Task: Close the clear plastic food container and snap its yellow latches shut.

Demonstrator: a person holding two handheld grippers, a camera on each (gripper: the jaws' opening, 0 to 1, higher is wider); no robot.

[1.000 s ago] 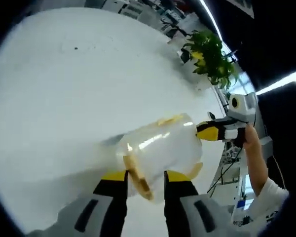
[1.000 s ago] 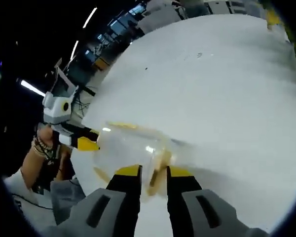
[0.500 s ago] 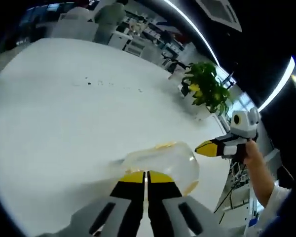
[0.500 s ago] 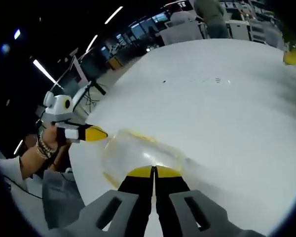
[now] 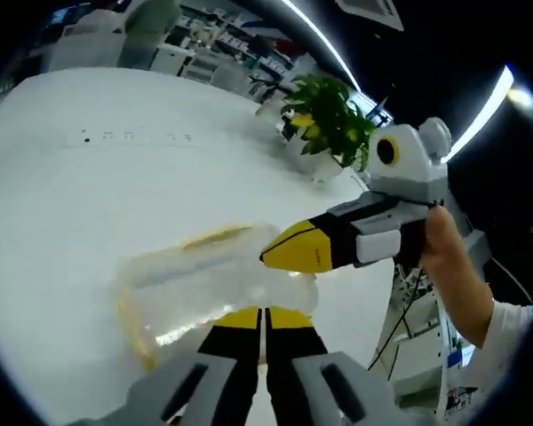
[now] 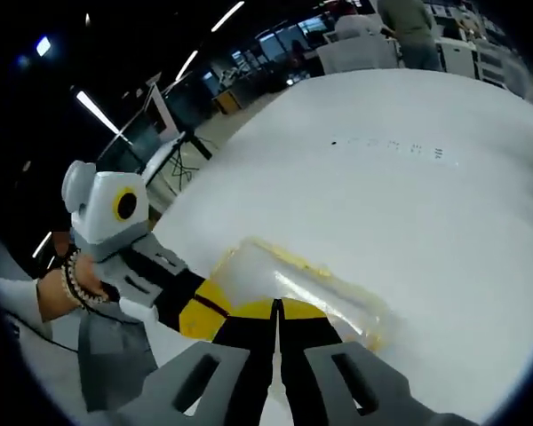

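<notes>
Clear container (image 5: 204,284) on the white table (image 5: 89,195) — both hand-held grippers clenched, holding nothing.
I judge it light, thin-walled and slippery — press the yellow latches (image 6: 289,262) at the rim; left hand-held gripper (image 5: 264,312), right hand-held gripper (image 6: 276,306).

Right gripper (image 6: 276,312) low in the right gripper view, jaws pressed together against the clear container (image 6: 298,284) on the white table (image 6: 409,204). Left gripper (image 6: 191,306) entering from the left, hand-held, touching the container.
</notes>
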